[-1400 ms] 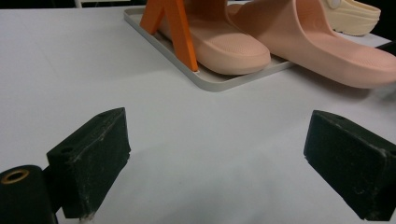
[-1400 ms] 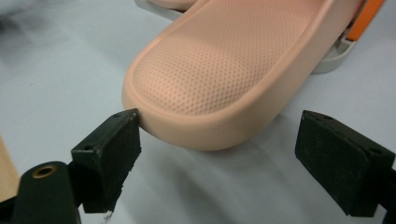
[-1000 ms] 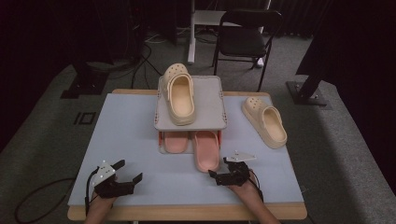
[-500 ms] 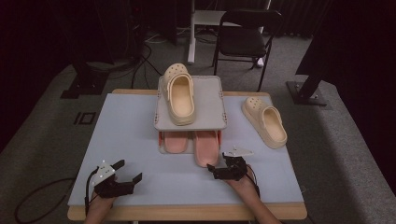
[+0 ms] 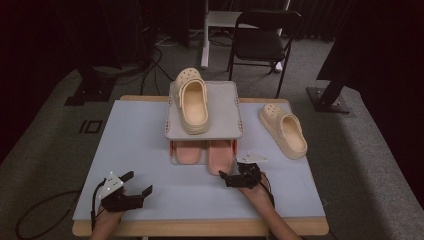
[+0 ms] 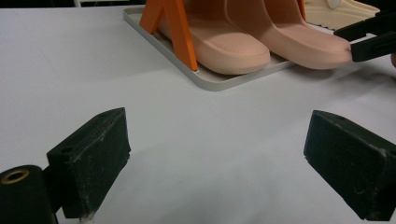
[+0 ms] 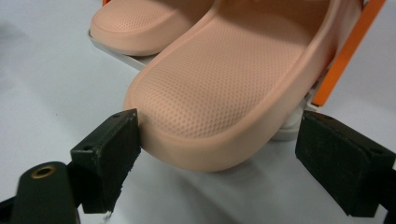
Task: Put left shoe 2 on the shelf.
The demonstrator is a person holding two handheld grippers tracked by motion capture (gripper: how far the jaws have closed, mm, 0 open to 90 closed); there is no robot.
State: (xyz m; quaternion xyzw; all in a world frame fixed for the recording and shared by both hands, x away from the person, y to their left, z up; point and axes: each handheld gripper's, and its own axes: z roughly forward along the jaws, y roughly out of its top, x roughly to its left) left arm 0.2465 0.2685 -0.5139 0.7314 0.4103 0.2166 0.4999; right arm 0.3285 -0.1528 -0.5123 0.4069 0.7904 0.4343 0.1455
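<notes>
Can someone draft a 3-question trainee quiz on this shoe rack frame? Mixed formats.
1. True or false: the right gripper has its fingers open around the toe of a pink slipper.
2. Multiple choice: where does the beige clog with its toe toward the far edge sit? A) on the rack's top shelf B) on the lower shelf C) on the floor
3. Fill in: the second beige clog lies on the table to the ____ of the rack in the high view.

Key: 1 true; 2 A; 3 right
</notes>
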